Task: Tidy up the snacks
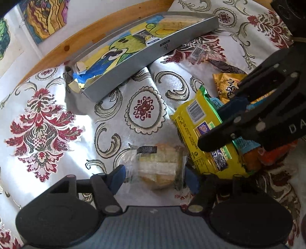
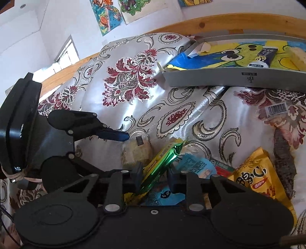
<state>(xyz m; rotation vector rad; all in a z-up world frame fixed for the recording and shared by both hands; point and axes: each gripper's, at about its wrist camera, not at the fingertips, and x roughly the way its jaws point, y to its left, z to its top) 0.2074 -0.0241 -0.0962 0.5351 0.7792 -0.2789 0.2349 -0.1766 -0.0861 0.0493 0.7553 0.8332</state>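
Left wrist view only: left gripper [image 1: 155, 177] spread wide, blue pads either side of a clear-wrapped pastry [image 1: 159, 168], not closed on it; whether the pads touch the wrap cannot be told.
Right wrist view only: wall drawings [image 2: 107, 17] and a window [image 2: 66, 52] at far left; a dark dried snack in clear wrap [image 2: 285, 159] at far right.
Right gripper [image 2: 155, 181]: jaws part open around the green foil end of a yellow-green snack packet [image 2: 162, 162]; firm grip cannot be told.
Snack pile: packet leans on a light-blue packet [image 2: 195, 165], right of the pastry; gold pouch [image 2: 256, 176] beyond, near the right edge.
Grey box [image 1: 133, 57]: shallow, lined with a cartoon drawing, against the wooden rail [image 1: 80, 36]; holds a small tube [image 2: 263, 57] and a pale bar [image 1: 177, 24].
Open room: bare patterned cloth [image 1: 42, 122] left of the pastry, between it and the box.
Writing: "S" mark on the box wall; barcodes on the yellow packet and a clear-wrapped snack [image 1: 198, 51]; pouch characters too blurred to read.
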